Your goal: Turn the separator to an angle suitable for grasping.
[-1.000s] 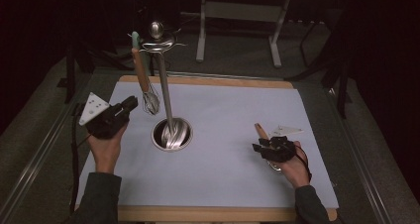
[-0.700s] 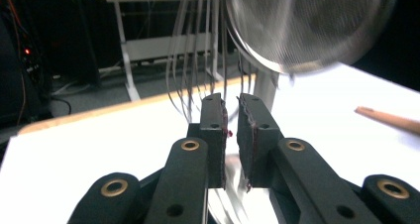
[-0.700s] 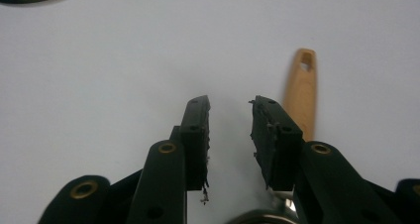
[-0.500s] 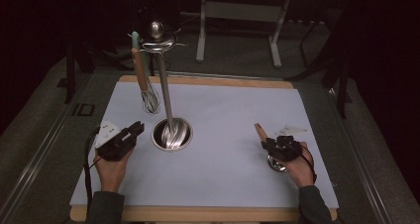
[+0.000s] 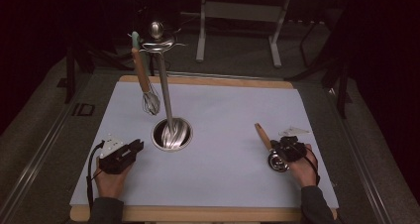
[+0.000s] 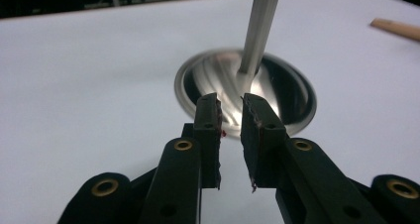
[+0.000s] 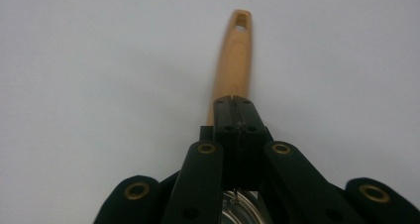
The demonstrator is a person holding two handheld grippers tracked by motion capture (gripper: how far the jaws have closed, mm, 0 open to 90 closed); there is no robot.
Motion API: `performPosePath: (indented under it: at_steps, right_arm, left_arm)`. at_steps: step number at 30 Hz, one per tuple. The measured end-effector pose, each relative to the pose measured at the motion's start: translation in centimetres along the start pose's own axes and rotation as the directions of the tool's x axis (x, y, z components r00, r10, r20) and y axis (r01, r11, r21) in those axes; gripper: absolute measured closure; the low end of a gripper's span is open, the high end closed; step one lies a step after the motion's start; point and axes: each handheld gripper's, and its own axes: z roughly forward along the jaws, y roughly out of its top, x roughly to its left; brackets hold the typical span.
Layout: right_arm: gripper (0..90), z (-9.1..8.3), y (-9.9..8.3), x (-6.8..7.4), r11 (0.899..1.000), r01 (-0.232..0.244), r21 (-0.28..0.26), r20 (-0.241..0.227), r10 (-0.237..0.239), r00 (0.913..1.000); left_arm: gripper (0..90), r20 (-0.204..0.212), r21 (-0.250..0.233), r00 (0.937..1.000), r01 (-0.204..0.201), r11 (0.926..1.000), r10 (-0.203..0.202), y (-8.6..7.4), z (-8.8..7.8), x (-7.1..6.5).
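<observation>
The utensil [image 5: 271, 152] lies flat on the desk [image 5: 233, 105] at the person's right. Its wooden handle [image 7: 233, 60] points away from the hand and its round metal head [image 5: 277, 162] is next to the palm. The right gripper [image 7: 234, 101] sits right at the near end of that handle with its jaws drawn fully together. From the right gripper view I cannot tell whether they pinch the thin neck between handle and head or merely rest above it.

The step in hand looks like picking the utensil up, probably to hang it on the stand [image 5: 166, 95], where a whisk [image 5: 151, 102] already hangs from the top ring. To do that well, the grip should be confirmed before lifting. A hold this close to the head lets the long handle swing, so the lift should be slow and level, and the hole at the handle's far end kept free.

The left gripper [image 6: 230, 102] rests low on the desk, just in front of the stand's shiny round base [image 6: 292, 90]. Its jaws have just been opening to a narrow gap, with nothing between them. It could steady the base if the stand rocks.
</observation>
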Motion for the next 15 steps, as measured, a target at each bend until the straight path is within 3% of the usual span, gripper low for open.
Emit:
performPosePath:
  at_steps: [4,15]
  right_arm:
    - [89.8,0.7,-0.2,-0.6,0.999,-0.012,0.039,0.035,0.011,0.9993]
    - [89.8,1.8,0.3,-0.3,0.995,0.017,0.101,0.012,-0.018,0.9998]
  left_arm:
    - [76.6,-0.005,0.059,1.0000,-0.006,0.9982,0.006,-0.8,0.9,0.0]
    - [76.7,0.001,0.088,0.9999,-0.017,0.9960,0.017,-1.2,1.6,-0.1]
